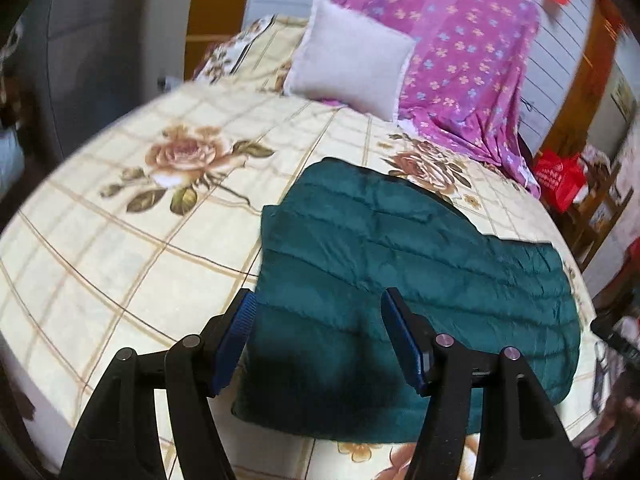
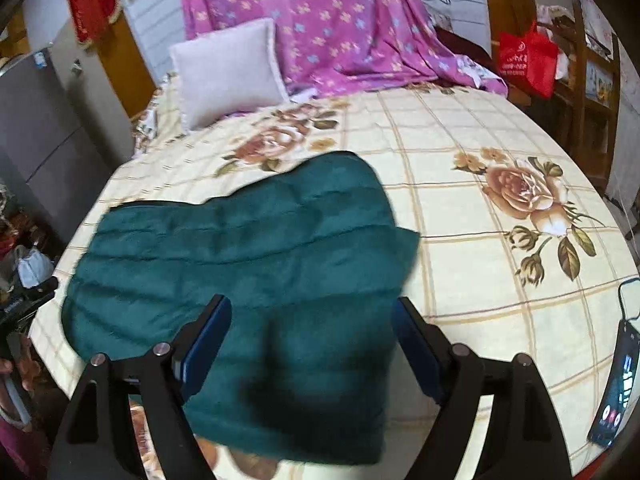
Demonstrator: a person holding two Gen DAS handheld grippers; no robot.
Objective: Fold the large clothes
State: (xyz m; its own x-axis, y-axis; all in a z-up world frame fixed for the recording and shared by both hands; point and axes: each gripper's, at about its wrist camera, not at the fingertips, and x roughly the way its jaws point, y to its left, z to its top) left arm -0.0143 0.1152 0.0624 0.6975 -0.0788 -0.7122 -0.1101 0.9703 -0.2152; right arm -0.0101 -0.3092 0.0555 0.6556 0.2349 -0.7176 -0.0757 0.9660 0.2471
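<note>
A dark green quilted jacket (image 1: pixel 400 280) lies folded flat on the bed, near the front edge. It also shows in the right wrist view (image 2: pixel 248 248). My left gripper (image 1: pixel 320 340) is open and empty, hovering over the jacket's near left part. My right gripper (image 2: pixel 312 340) is open and empty, hovering over the jacket's near right part. Neither gripper touches the cloth as far as I can see.
The bed has a cream checked sheet with roses (image 1: pixel 140 240). A pale pillow (image 1: pixel 352 60) and a purple floral cloth (image 1: pixel 460 40) lie at the head. A red bag (image 2: pixel 528 56) hangs at the right. A phone on a cable (image 2: pixel 616 392) lies on the bed's right edge.
</note>
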